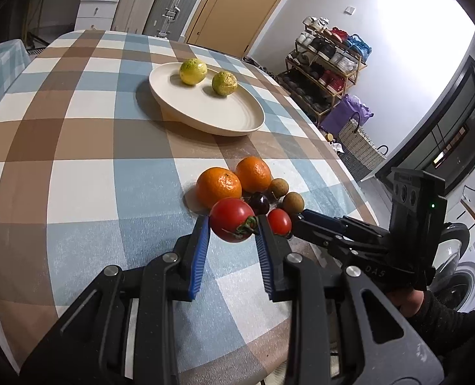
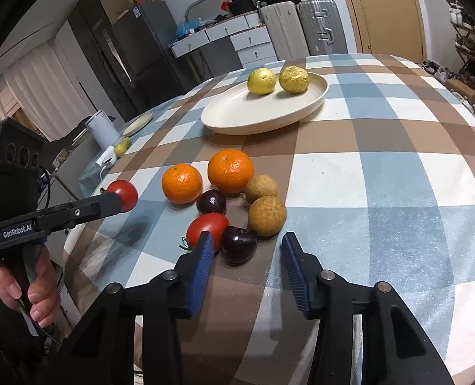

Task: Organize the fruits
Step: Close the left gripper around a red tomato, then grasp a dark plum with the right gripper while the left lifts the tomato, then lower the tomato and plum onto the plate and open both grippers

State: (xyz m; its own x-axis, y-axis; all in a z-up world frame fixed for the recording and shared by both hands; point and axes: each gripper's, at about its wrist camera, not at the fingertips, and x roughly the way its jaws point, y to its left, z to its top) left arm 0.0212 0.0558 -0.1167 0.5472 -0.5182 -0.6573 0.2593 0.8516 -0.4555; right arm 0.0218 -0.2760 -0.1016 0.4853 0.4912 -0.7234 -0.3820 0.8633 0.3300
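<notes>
My left gripper (image 1: 232, 224) is shut on a red tomato (image 1: 231, 219) and holds it just above the checked tablecloth; the right wrist view shows the same gripper (image 2: 117, 200) and tomato (image 2: 126, 194) at the left. My right gripper (image 2: 248, 237) stands open around a dark cherry (image 2: 239, 245), whose left side lies against the left pad while the right pad is clear of it. Beside the cherry lie a smaller tomato (image 2: 207, 229), another cherry (image 2: 211, 202), two oranges (image 2: 182, 183), (image 2: 230, 171) and two longans (image 2: 266, 215). Farther back, a cream plate (image 2: 237, 118) holds two yellow-green fruits (image 2: 261, 81).
The table's edge runs close on the right in the left wrist view, with a woven basket (image 1: 359, 147) and a shoe rack (image 1: 327, 64) beyond it. A side table at the left bears a white container (image 2: 102, 128) and a small plate (image 2: 138, 123).
</notes>
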